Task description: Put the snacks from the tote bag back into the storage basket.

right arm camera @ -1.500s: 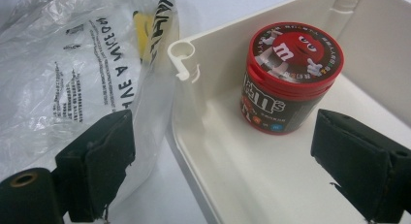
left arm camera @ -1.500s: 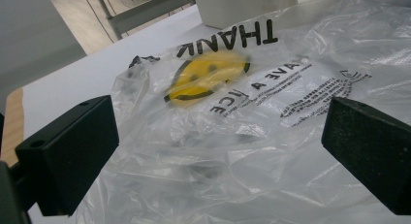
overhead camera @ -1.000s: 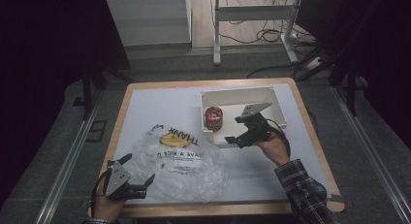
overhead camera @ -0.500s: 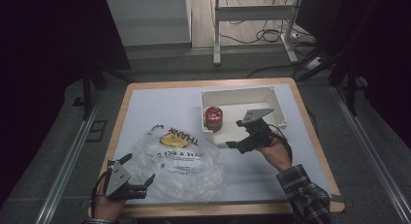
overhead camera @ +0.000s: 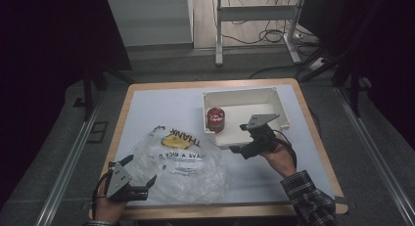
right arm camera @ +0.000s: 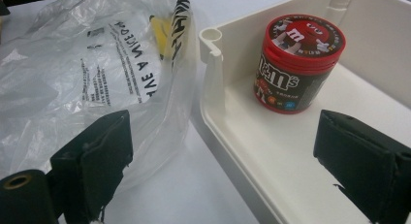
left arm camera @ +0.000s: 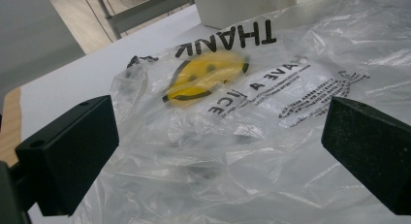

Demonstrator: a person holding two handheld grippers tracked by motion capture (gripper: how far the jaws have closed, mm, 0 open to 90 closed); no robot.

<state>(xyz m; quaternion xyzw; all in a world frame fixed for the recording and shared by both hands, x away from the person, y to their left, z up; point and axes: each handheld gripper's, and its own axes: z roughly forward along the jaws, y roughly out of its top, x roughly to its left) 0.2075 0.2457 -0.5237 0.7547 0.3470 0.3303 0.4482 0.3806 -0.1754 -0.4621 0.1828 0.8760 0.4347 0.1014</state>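
A clear plastic bag (overhead camera: pixel 182 163) printed with a yellow smiley and "THANK" lies crumpled on the table's near left. At the bag's near-left edge my left gripper (overhead camera: pixel 138 173) is open, its jaws wide apart over the plastic (left arm camera: pixel 218 151). A red M&M's can (overhead camera: pixel 215 119) stands upright in the left end of a white open box (overhead camera: pixel 274 96). My right gripper (overhead camera: pixel 240 138) is open at the box's near-left corner. Its jaws straddle the box wall (right arm camera: pixel 213 88), one over the bag (right arm camera: pixel 87 64) and one inside the box. The can (right arm camera: pixel 295 64) stands ahead of it, untouched.
The white table top has a wooden rim (overhead camera: pixel 313 123), close to the box's right side. Bare table (overhead camera: pixel 156 106) lies behind the bag. A person's plaid sleeve (overhead camera: pixel 308 199) comes in at the near right. The floor around is dark, with metal rails.
My right gripper has drifted slightly toward the near side, staying open by the box's front corner. The left gripper, bag and can have hardly moved.
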